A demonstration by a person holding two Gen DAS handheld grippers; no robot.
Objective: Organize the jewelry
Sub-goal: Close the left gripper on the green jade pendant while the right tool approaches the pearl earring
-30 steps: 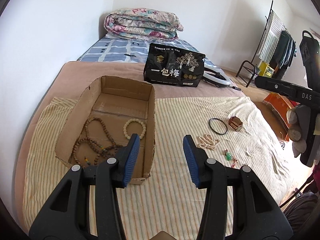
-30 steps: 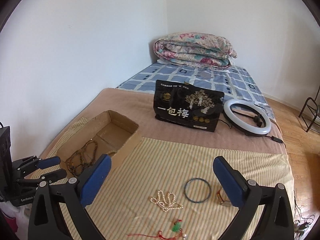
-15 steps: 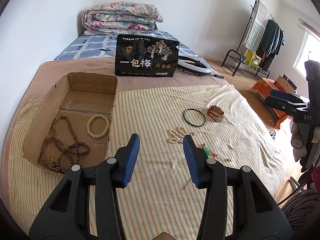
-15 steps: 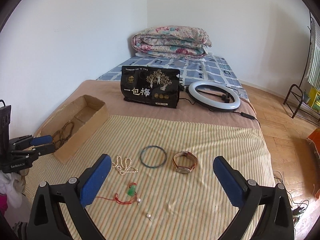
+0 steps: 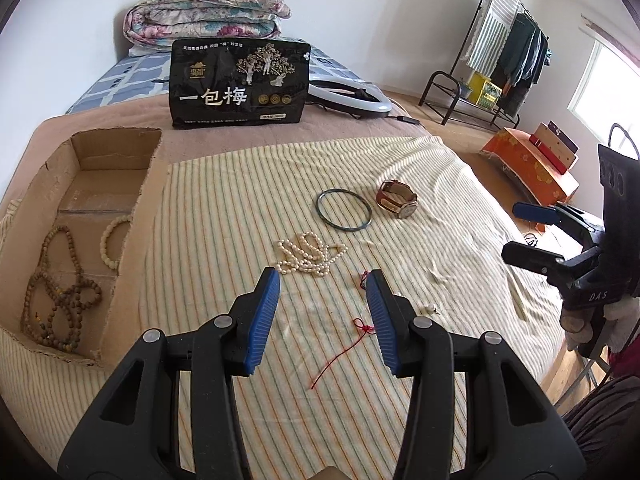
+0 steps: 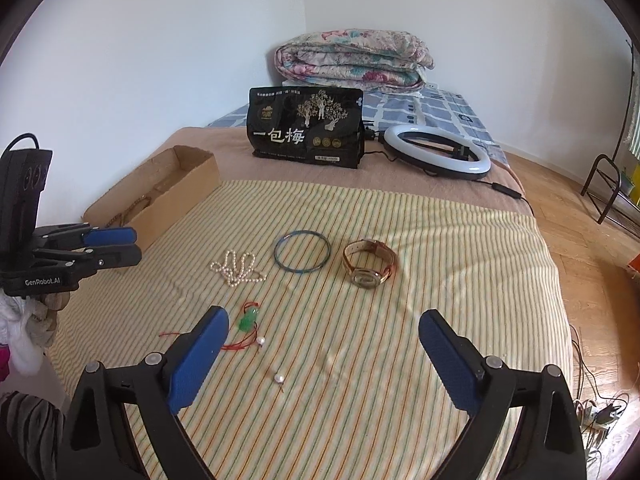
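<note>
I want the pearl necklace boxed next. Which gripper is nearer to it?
Left. The left gripper hangs just short of the pearl necklace, jaws empty. The right gripper, jaws closing on nothing, sits further back and off to its right.

Matt corrugated cardboard box (image 5: pixel 144 184); striped woven cloth (image 6: pixel 400 340); glossy pearl necklace (image 6: pixel 237 267); leather-strap watch (image 6: pixel 370 262); glossy black snack bag (image 6: pixel 306 132); wooden beads (image 5: pixel 56 296).
</note>
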